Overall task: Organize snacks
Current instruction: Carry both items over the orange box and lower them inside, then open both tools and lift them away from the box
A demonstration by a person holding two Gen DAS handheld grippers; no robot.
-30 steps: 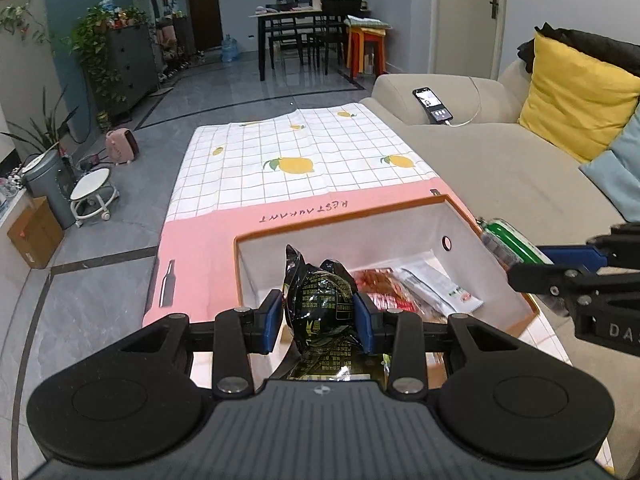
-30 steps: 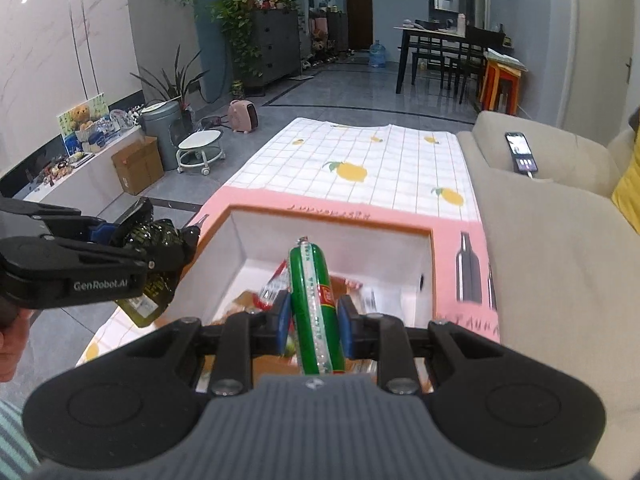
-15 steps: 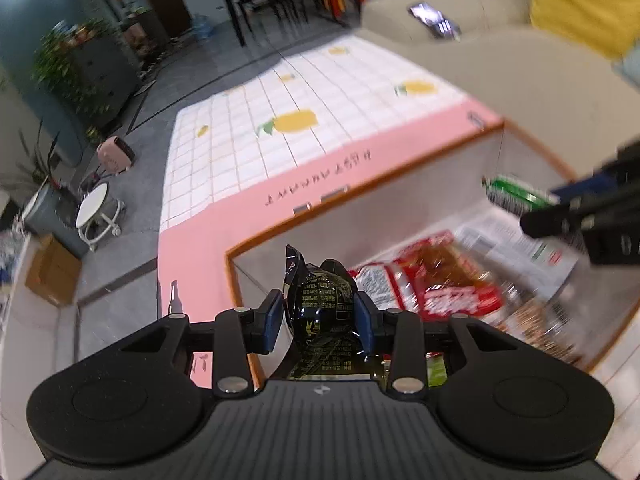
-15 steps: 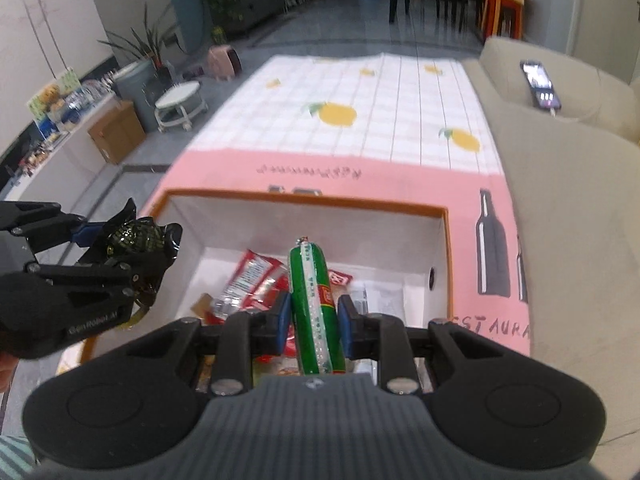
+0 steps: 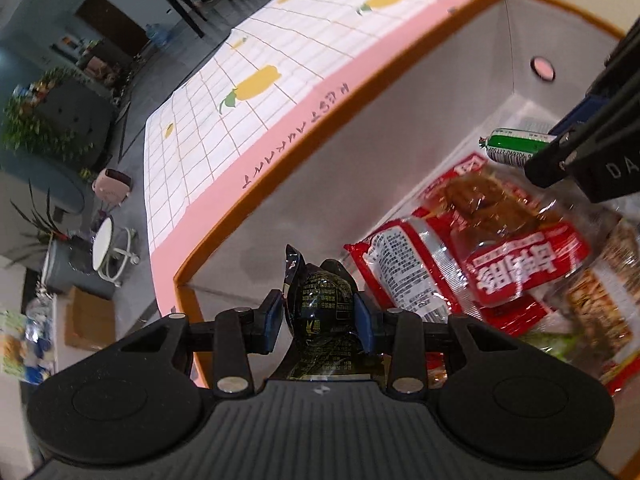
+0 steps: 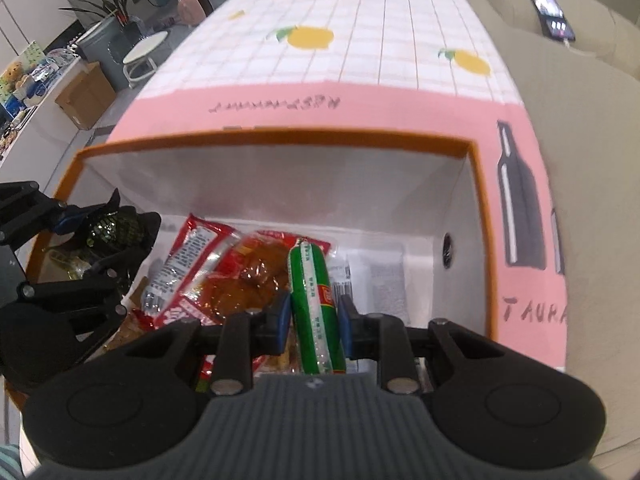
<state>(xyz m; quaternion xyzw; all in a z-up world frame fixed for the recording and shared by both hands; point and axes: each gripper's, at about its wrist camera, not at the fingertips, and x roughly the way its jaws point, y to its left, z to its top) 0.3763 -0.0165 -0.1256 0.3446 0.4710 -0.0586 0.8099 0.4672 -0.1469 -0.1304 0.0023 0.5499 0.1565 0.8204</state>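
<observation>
My left gripper (image 5: 318, 322) is shut on a black snack packet with gold print (image 5: 322, 306), held low over the left end of the orange-rimmed white box (image 5: 360, 92). In the right wrist view the same packet (image 6: 110, 226) and left gripper (image 6: 102, 236) show at the box's left wall. My right gripper (image 6: 314, 322) is shut on a green sausage stick (image 6: 314, 304), hanging over the middle of the box (image 6: 280, 138); its tip (image 5: 516, 146) also shows in the left wrist view. Red snack packets (image 5: 480, 256) (image 6: 224, 276) lie inside the box.
The box stands on a pink and white checked cloth with lemon prints (image 6: 352, 36). A beige sofa (image 6: 580, 128) with a phone (image 6: 552, 12) on it runs along the right. A stool (image 5: 106, 248), bin and cardboard box (image 6: 86, 94) stand on the floor to the left.
Both grippers have sunk and tilted downward into the box, each keeping its snack. The left gripper has rolled, so the box now looks slanted in its view.
</observation>
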